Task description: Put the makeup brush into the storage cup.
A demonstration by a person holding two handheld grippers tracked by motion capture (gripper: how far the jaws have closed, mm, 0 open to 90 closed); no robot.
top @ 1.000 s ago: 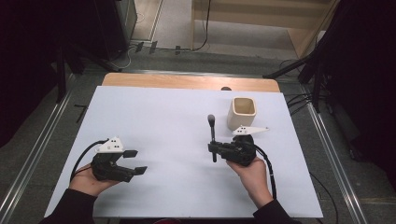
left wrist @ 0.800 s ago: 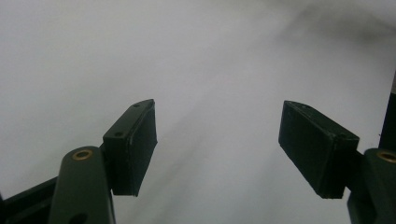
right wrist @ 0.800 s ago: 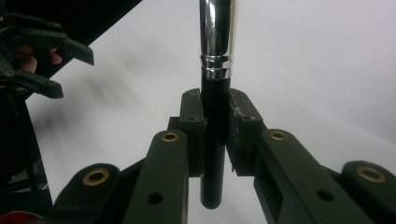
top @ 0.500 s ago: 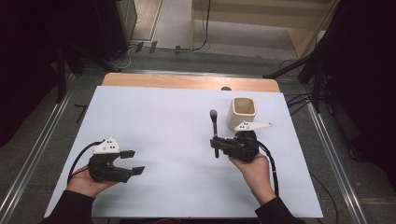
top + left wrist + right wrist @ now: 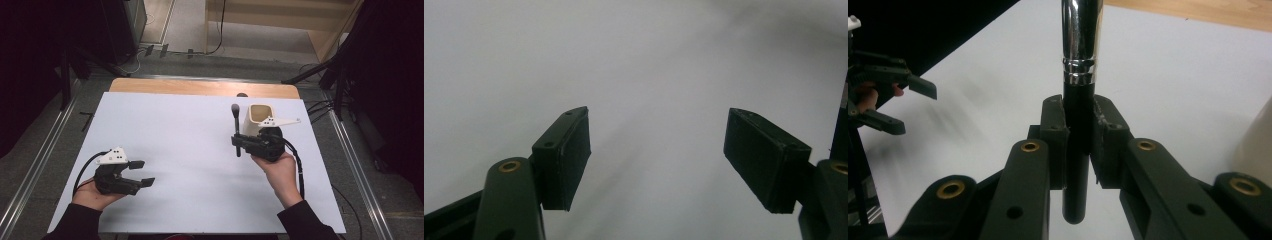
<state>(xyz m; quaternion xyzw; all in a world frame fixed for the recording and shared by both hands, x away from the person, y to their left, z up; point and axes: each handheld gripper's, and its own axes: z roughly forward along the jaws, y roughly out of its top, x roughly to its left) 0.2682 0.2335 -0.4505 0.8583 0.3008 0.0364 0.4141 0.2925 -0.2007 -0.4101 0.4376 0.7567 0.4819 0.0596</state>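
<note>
My right gripper (image 5: 237, 143) is shut on the black handle of a brush (image 5: 235, 125) that stands upright, dark head up, above the white table sheet (image 5: 175, 130). Close up, the pads of that gripper (image 5: 1079, 122) clamp the brush (image 5: 1079, 60) below its silver ferrule, and the handle end hangs free beneath them. A beige cup (image 5: 256, 118) stands just right of and behind the brush, open side up. My left gripper (image 5: 142, 174) rests low at the front left, open, with nothing between its jaws (image 5: 656, 150).
A strip of bare wooden tabletop (image 5: 200, 87) runs along the far edge of the sheet. Metal rails (image 5: 30, 165) flank the table on both sides, and cables lie on the floor behind. The cup's side (image 5: 1258, 145) sits at the right edge of the right gripper view.
My right gripper has risen with the brush and drifted away from me, toward the cup. The left gripper has stayed put.
</note>
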